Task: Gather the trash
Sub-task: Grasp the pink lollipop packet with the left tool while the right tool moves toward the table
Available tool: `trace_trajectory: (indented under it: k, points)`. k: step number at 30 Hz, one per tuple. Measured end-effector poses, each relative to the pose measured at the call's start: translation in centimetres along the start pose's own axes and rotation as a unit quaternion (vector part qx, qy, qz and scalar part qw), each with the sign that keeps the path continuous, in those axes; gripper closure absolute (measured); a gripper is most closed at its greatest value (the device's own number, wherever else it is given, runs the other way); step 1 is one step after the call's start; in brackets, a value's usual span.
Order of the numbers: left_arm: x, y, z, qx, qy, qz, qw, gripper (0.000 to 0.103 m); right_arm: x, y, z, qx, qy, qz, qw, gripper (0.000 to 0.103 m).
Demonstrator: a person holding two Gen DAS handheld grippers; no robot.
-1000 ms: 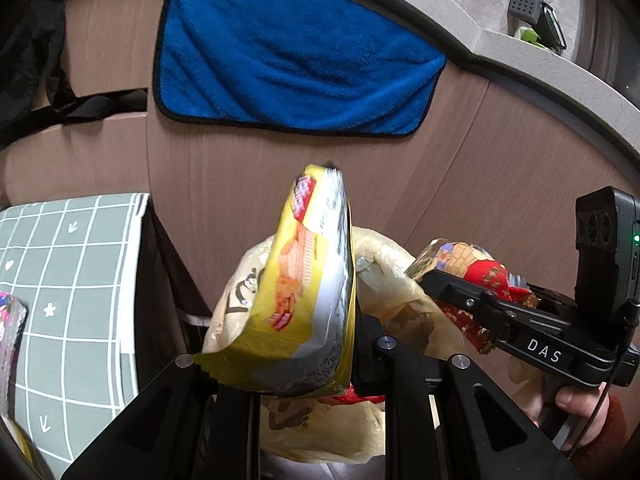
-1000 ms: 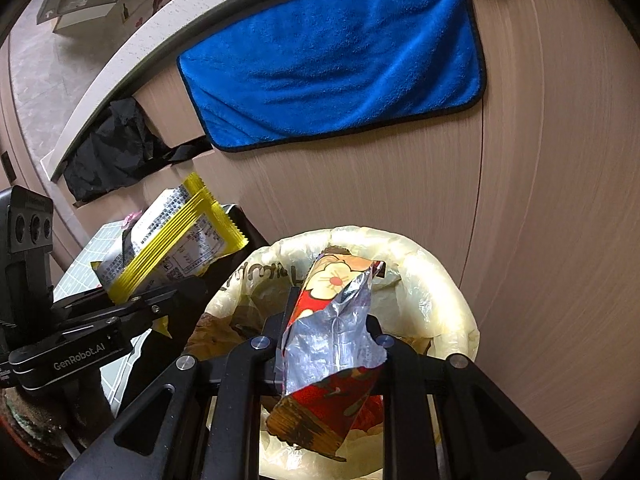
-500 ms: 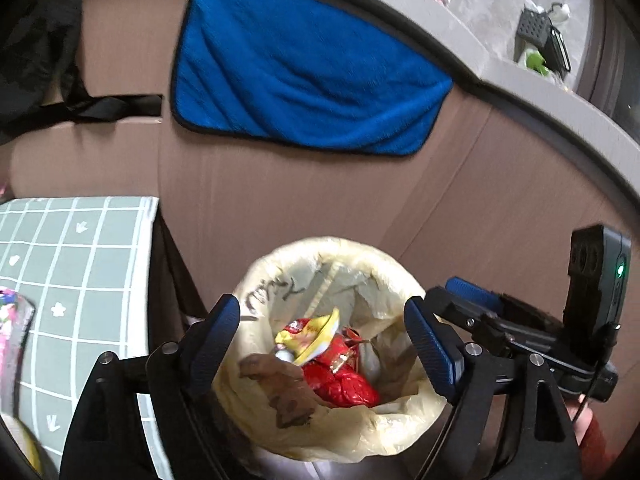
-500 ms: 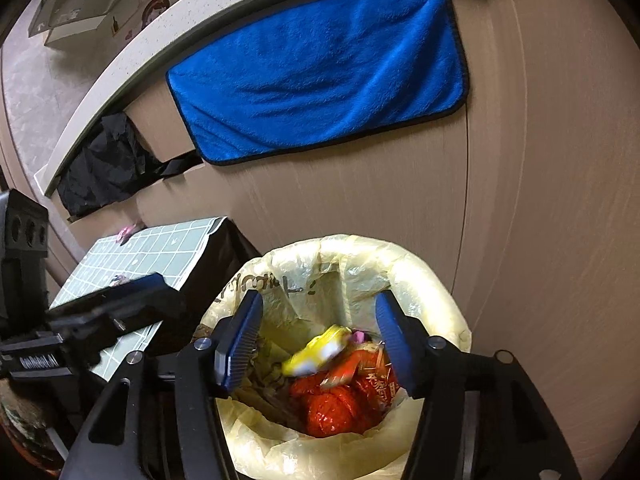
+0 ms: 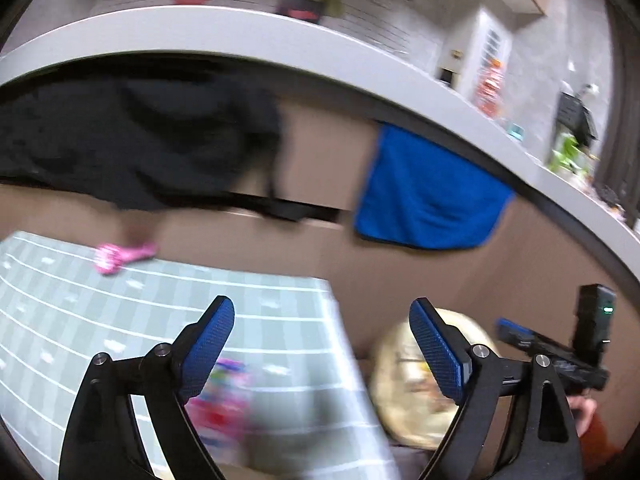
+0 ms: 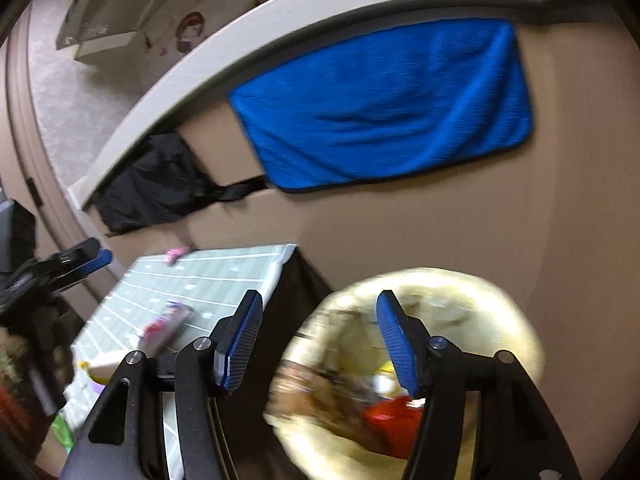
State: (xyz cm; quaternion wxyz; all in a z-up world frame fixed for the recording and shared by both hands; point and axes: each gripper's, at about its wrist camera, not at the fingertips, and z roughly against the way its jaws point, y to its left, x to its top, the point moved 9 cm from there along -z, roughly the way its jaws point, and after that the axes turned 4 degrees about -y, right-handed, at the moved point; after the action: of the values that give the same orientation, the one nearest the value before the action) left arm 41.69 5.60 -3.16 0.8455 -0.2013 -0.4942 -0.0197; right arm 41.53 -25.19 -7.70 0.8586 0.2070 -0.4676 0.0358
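The left hand-held gripper stands wide open with nothing between its blue pads, raised over the green grid-patterned worktop. The right hand-held gripper is likewise spread wide and holds nothing; its right finger hangs over the mouth of the trash bin, its left finger over the dark gap beside the worktop's edge. The bin, lined with a pale yellow bag, stands on the floor just beside the worktop, against the brown cabinet front. Inside it lie a red wrapper, a bit of yellow wrapper and some brownish crumpled stuff, all blurred. In the left wrist view the same bin shows low at right, partly behind the gripper's right finger, with the right hand-held gripper beyond it. Trash is left on the worktop: a colourful pink-and-red packet lying flat near the left gripper's left finger, seen also in the right wrist view, and a small pink item at the far edge near the cabinet. Near the worktop's close corner the right wrist view shows a pale object with a yellow end, too blurred to name. A blue towel hangs from under the white ledge above, and a black cloth hangs to its left.
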Motion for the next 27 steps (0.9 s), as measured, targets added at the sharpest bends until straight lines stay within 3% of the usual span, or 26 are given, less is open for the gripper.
trace_trajectory:
  k: [7,13,18,23,25,27]
  points:
    - [0.1,17.6,-5.2,0.066,0.038,0.068,0.9947,0.013,-0.8,7.8,-5.1,0.056,0.031,0.020,0.998,0.045]
    - [0.1,25.8,-11.4,0.068,0.071,0.127,0.9871,0.013,-2.5,12.3,-9.0,0.068,0.061,0.035,0.995,0.045]
    - [-0.4,27.9,-14.9,0.067,0.092,0.119,0.9863,0.013,-3.8,13.8,-10.7,0.056,0.087,0.062,0.993,0.045]
    - [-2.0,22.6,-13.7,-0.046,0.120,0.043,0.9908,0.013,-4.5,13.6,-11.5,0.043,0.099,0.079,0.991,0.045]
    - [-2.5,21.0,-12.5,-0.060,0.120,0.004,0.9909,0.013,-4.6,13.4,-11.8,0.046,0.103,0.079,0.990,0.045]
    - [-2.3,20.9,-11.9,-0.046,0.110,-0.014,0.9927,0.013,-4.8,13.1,-12.2,0.047,0.106,0.076,0.990,0.045]
